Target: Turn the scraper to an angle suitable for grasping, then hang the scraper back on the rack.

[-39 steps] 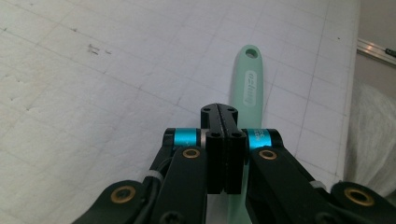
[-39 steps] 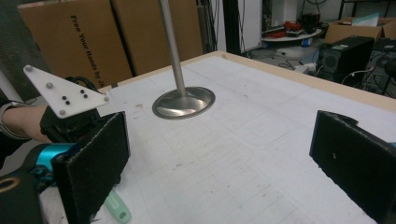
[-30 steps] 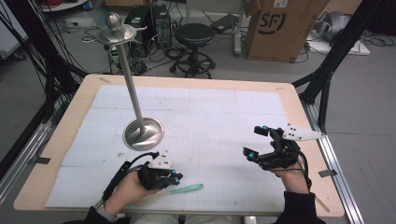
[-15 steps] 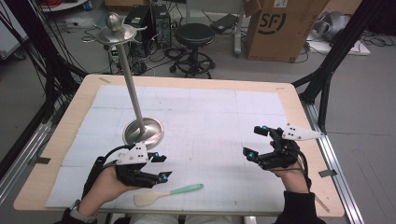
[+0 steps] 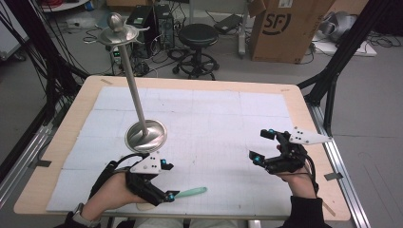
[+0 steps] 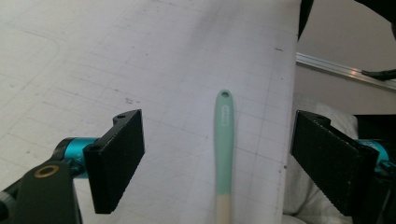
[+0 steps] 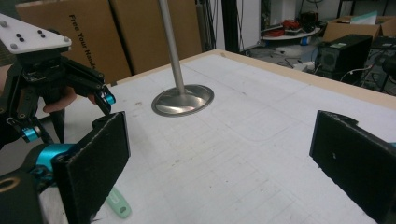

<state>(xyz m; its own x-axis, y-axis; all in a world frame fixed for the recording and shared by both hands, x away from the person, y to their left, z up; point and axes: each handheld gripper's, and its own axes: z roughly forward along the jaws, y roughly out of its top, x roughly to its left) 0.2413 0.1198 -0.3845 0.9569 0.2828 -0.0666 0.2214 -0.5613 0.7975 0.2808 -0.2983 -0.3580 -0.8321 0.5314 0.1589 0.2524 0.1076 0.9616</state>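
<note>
A spoon with a mint-green handle (image 5: 192, 192) and a pale head lies flat on the white mat near the table's front edge. My left gripper (image 5: 167, 180) hovers over its head end. Its jaws have just been opening and now stand open. In the left gripper view the spoon's handle (image 6: 224, 135) runs between the jaws of the left gripper (image 6: 217, 128), and neither pad touches it. My right gripper (image 5: 262, 145) is held at the front right, open with nothing between its jaws (image 7: 222, 126). The right gripper view also catches the left gripper (image 7: 69, 116) and the handle's tip (image 7: 119, 205).
A tall metal stand with a round base (image 5: 146, 135) (image 7: 183, 100) and a dish on top rises from the mat's left half. The white mat (image 5: 214, 118) covers most of the wooden table (image 5: 294, 90). Behind the table are a black stool (image 5: 198, 35) and a cardboard box (image 5: 285, 28).
The left gripper was shut on the spoon; it has opened, let go and lifted back to the left. The spoon now lies free on the mat. The right gripper has not moved.
</note>
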